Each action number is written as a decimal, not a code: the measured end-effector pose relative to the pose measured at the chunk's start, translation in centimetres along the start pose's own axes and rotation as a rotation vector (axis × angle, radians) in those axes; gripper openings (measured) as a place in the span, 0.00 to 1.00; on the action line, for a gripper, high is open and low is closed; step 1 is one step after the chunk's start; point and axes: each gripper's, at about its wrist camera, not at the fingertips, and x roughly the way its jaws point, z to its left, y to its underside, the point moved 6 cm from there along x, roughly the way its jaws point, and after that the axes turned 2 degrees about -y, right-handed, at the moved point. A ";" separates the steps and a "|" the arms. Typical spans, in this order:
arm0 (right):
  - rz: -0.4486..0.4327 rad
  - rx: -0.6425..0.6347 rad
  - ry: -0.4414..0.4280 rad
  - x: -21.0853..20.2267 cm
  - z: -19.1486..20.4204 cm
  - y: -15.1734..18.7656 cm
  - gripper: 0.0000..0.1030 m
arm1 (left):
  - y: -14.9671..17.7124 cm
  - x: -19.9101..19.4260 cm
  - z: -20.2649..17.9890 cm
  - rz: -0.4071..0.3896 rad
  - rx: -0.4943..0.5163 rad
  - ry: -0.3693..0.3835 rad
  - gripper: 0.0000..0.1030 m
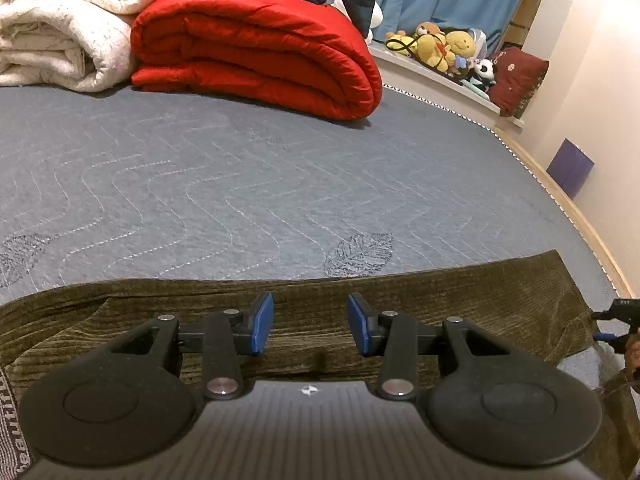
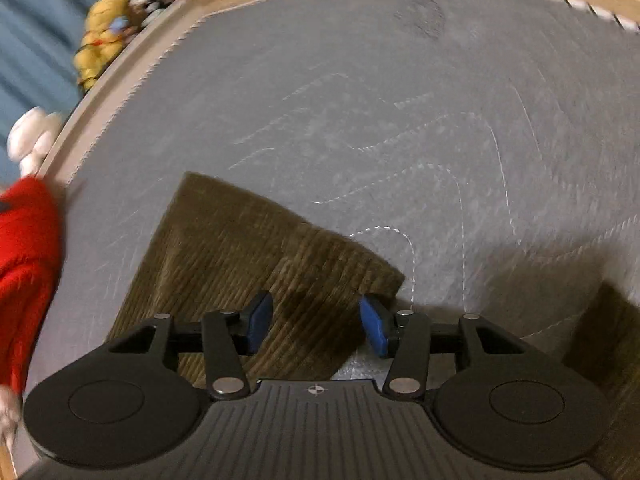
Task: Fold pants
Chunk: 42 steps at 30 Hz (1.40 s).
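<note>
Olive-brown corduroy pants [image 1: 460, 304] lie flat across the near part of a grey-blue quilted bed [image 1: 240, 184]. My left gripper [image 1: 311, 324] is open and empty, just above the middle of the pants. In the right wrist view the leg end of the pants [image 2: 248, 256] lies on the bed with its hem corner near my right fingertip. My right gripper [image 2: 316, 325] is open and empty over that leg end. The right gripper also shows at the far right edge of the left wrist view [image 1: 620, 326], by the end of the pants.
A folded red quilt [image 1: 256, 48] and a rolled white blanket [image 1: 60, 24] sit at the back of the bed. Plush toys [image 1: 440, 48] and a dark red cushion [image 1: 520, 80] line a ledge beyond. The bed's wooden edge [image 1: 572, 208] runs along the right, a purple box [image 1: 570, 168] beside it.
</note>
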 end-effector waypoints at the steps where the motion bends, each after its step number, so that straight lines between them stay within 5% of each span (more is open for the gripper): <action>1: -0.017 -0.031 0.032 0.3 0.9 -0.2 0.49 | -0.1 0.0 0.0 0.000 0.003 0.001 0.44; 7: -0.062 -0.013 0.189 -0.8 1.9 0.2 0.38 | 0.2 0.0 -1.2 0.021 0.036 0.047 0.46; 10: -0.053 -0.030 0.102 -2.2 3.6 1.3 0.41 | 0.4 0.0 -2.1 0.022 0.061 0.059 0.49; 12: 0.023 -0.066 0.072 -1.3 4.8 2.5 0.62 | 0.7 0.1 -2.6 0.026 0.075 0.068 0.49; 15: 0.126 -0.045 0.147 1.7 4.3 3.7 0.73 | 0.9 0.0 -3.2 0.026 0.100 0.073 0.49; 17: 0.090 -0.039 0.150 2.3 5.1 3.3 0.82 | 1.0 0.1 -3.2 0.026 0.104 0.071 0.50; 19: 0.077 -0.082 0.186 3.1 6.1 3.1 0.75 | 0.9 0.2 -3.1 0.026 0.099 0.070 0.50; 20: 0.057 -0.104 0.214 3.4 6.4 3.0 0.60 | 0.8 0.2 -3.1 0.026 0.097 0.070 0.50; 21: 0.038 -0.126 0.246 3.5 6.6 2.7 0.26 | 0.8 0.2 -3.1 0.025 0.097 0.069 0.50; 22: 0.014 -0.133 0.226 3.3 6.9 2.2 0.11 | 0.8 0.1 -3.0 0.023 0.096 0.069 0.50; 26: -0.212 -0.180 -0.029 -2.3 9.3 0.1 0.09 | 0.7 0.0 -3.1 0.022 0.095 0.078 0.50; 28: -0.320 -0.196 -0.083 -4.3 8.5 0.0 0.09 | 0.7 0.1 -3.1 0.034 0.082 0.103 0.50; 34: -0.269 0.082 0.187 -1.6 -2.2 0.3 0.11 | 1.6 0.8 -3.7 0.116 0.063 0.179 0.53; 37: -0.318 0.058 0.107 -3.7 -2.1 0.7 0.11 | 2.5 1.7 -4.2 0.187 0.089 0.195 0.52; 39: -0.333 -0.021 0.025 -4.4 -0.1 1.3 0.12 | 3.4 2.2 -5.2 0.231 0.133 0.229 0.31; 42: -0.319 -0.129 -0.118 -5.5 3.3 2.9 0.14 | 7.0 4.3 -6.2 0.374 0.280 0.204 0.18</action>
